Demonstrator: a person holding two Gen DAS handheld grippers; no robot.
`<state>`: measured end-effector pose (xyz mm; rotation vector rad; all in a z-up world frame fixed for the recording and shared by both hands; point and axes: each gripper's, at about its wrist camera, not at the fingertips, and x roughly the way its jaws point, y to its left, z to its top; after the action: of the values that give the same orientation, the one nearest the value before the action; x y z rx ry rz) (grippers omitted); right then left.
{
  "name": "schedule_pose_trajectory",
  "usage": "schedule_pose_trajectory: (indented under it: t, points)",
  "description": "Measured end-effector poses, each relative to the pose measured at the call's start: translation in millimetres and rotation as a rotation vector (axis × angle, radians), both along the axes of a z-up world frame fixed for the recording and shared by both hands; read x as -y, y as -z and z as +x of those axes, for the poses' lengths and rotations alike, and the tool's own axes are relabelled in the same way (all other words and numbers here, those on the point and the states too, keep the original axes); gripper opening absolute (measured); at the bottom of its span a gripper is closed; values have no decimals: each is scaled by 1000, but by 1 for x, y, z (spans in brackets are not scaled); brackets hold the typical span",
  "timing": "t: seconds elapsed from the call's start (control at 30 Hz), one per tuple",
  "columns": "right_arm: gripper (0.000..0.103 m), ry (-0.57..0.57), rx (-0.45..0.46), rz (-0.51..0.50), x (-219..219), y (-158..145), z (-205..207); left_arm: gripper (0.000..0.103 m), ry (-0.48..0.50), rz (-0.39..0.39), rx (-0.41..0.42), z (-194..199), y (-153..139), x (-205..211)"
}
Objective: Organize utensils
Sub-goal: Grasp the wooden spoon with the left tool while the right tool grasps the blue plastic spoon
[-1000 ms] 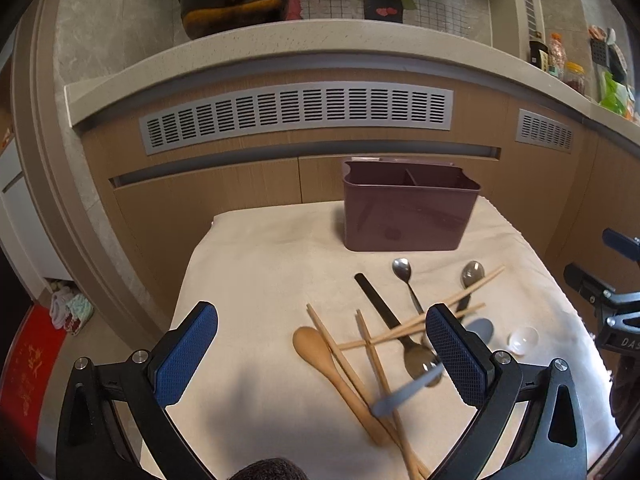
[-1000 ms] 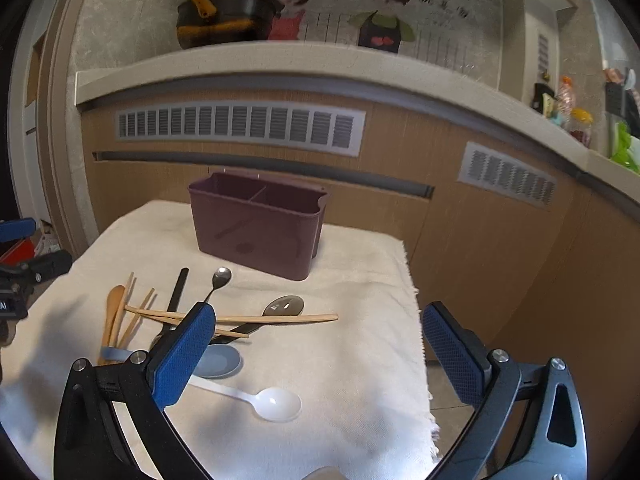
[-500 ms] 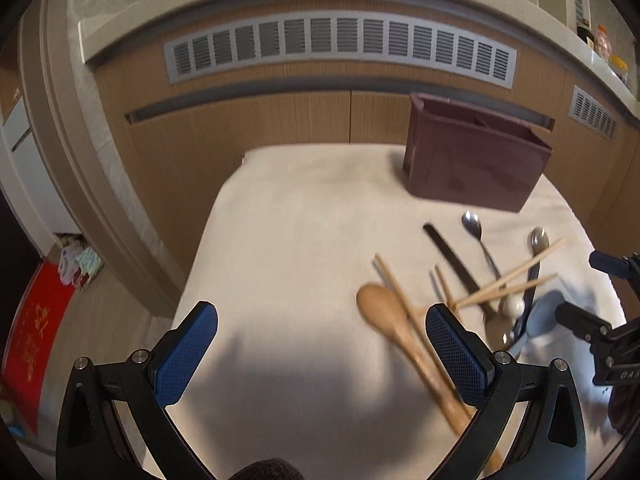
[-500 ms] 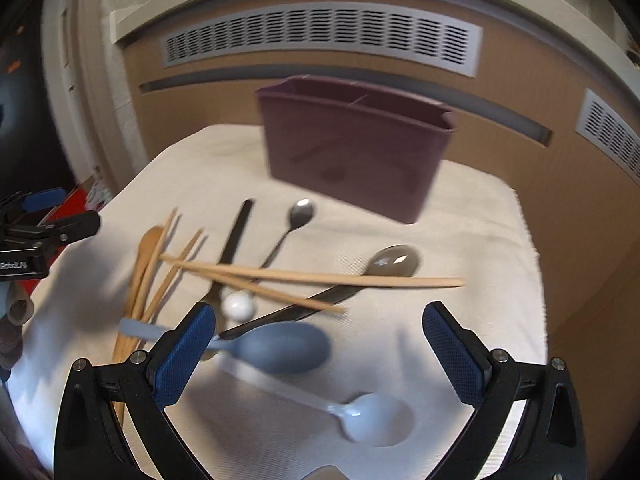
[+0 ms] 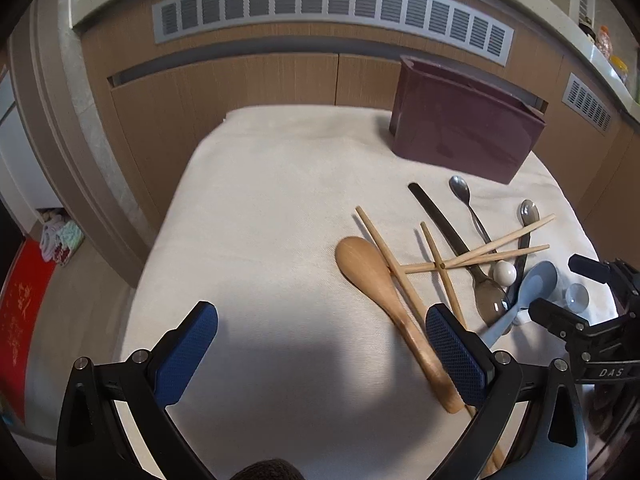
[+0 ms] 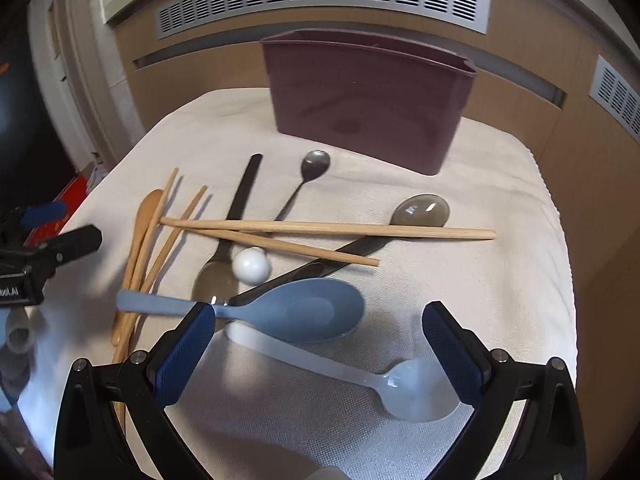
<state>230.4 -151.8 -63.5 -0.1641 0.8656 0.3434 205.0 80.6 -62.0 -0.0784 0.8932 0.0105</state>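
Observation:
Utensils lie scattered on a cream cloth (image 5: 260, 240): a wooden spoon (image 5: 376, 280), several wooden chopsticks (image 6: 328, 229), a blue spoon (image 6: 296, 312), a white plastic spoon (image 6: 400, 390), a small metal spoon (image 6: 310, 170), larger dark spoons (image 6: 420, 211) and a white ball-shaped piece (image 6: 252, 266). A maroon utensil holder (image 6: 368, 96) stands at the back. My left gripper (image 5: 320, 352) is open above the cloth, its right finger over the wooden spoon's handle. My right gripper (image 6: 320, 350) is open just above the blue and white spoons.
A wooden cabinet front with metal vents (image 5: 328, 4) rises behind the table. The cloth's left edge (image 5: 160, 240) drops to the floor, where a red mat (image 5: 20, 320) lies. The right gripper also shows in the left wrist view (image 5: 592, 328).
Both grippers have moved forward and lower over the utensils, tilting down. The left one shifted left; the right one came in over the blue and white spoons. Both stay open.

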Motion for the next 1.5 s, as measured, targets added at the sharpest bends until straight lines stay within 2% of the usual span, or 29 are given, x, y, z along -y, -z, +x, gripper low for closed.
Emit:
schedule_pose_trajectory:
  t: [0.1,0.17,0.23,0.33,0.43,0.7,0.9,1.0,1.3,1.5]
  points:
    - [103,8,17,-1,5,-2,-5,102,19,-66,-35,10,5,6]
    - [103,18,35,-3,10,-5,-11,94,8,-54,-35,18,6,10]
    - [103,28,56,-9,16,-6,-15,78,-2,-52,-42,25,8,12]
    - [103,47,71,-15,25,-6,-17,74,-21,-92,-71,35,13,8]
    - [103,56,48,20,29,-4,-15,68,-18,-120,-90,42,17,8]
    - [103,79,-29,82,5,0,5,67,44,-108,-91,44,15,22]
    - [103,63,-48,-1,-21,7,18,67,9,-91,-68,33,7,10]
    - [103,55,-50,-12,-21,6,19,67,-28,-85,-70,32,7,0]
    - [103,81,-46,-112,20,8,4,67,-15,-106,-86,31,11,2]
    - [103,119,-47,-81,47,5,-5,67,19,-120,-92,48,15,20]
